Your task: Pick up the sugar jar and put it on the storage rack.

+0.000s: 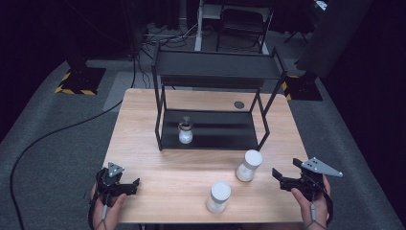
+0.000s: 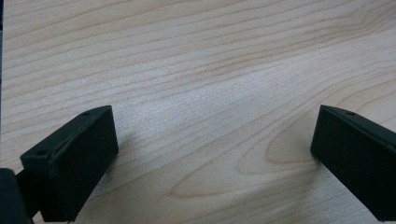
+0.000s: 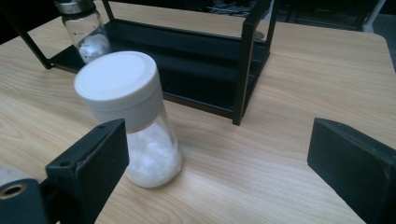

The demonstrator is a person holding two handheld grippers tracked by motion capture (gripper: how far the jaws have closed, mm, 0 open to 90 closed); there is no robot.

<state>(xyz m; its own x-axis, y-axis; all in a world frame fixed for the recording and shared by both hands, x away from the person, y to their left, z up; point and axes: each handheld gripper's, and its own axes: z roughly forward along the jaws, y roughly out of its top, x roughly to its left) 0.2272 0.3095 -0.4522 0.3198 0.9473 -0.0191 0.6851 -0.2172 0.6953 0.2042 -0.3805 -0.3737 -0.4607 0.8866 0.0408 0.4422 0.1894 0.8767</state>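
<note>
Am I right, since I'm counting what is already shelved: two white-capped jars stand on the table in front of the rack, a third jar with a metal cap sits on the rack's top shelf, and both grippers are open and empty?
Not quite. The metal-capped jar sits on the rack's bottom shelf, not the top, as the high view shows. The rest holds: two white-capped jars stand on the table, and the left gripper and right gripper are open and empty.

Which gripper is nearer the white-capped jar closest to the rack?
Right. The right gripper sits just beside the jar, jaws open toward it; the left gripper rests far across the table.
</note>
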